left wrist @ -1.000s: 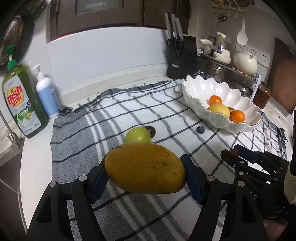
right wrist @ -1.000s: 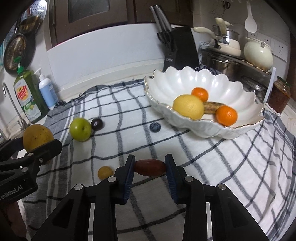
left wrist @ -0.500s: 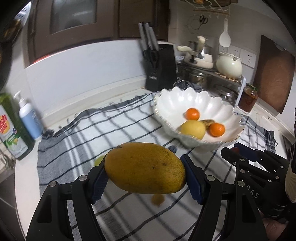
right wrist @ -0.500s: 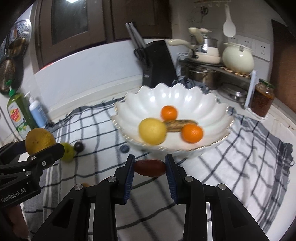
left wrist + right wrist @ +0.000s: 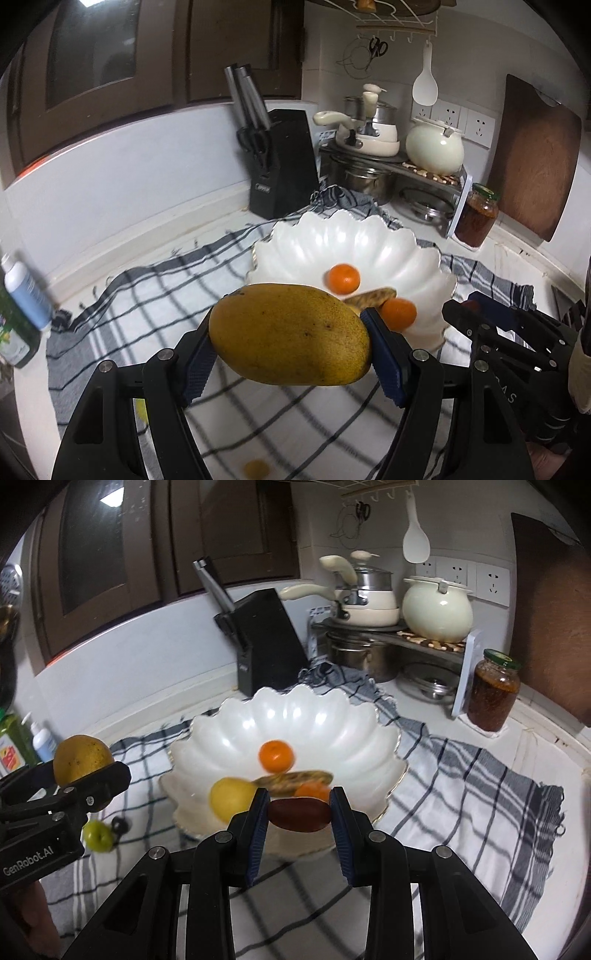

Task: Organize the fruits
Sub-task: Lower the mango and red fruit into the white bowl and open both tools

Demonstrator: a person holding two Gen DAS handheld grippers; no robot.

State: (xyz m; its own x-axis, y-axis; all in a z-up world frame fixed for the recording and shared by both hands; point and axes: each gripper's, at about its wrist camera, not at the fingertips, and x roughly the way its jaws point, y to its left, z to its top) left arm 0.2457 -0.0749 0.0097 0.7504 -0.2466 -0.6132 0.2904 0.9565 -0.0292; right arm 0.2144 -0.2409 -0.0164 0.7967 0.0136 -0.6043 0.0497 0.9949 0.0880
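My left gripper [image 5: 291, 345] is shut on a large yellow mango [image 5: 290, 334], held in the air just in front of the white scalloped bowl [image 5: 332, 243]. My right gripper [image 5: 299, 812] is shut on a small dark red oblong fruit [image 5: 299, 815] above the bowl's [image 5: 295, 716] near rim. Inside the bowl lie two oranges [image 5: 276, 755], a lemon [image 5: 231, 799] and a brownish oblong fruit [image 5: 295, 780]. In the right wrist view the left gripper with its mango [image 5: 82, 759] shows at the left. A green apple [image 5: 97, 834] and a small dark fruit [image 5: 120, 825] lie on the checked cloth [image 5: 461, 786].
A black knife block [image 5: 282, 166] stands behind the bowl. Pots and a cream kettle [image 5: 436, 147] sit on a rack at the back right, beside a jar [image 5: 476, 216] and a wooden board [image 5: 535, 155]. Soap bottles [image 5: 26, 295] stand far left. A small yellow fruit [image 5: 255, 469] lies on the cloth near me.
Both grippers have risen and travelled toward the bowl with their fruits; the bowl now sits centred and closer in both views, and the apple has slipped out of the left wrist view.
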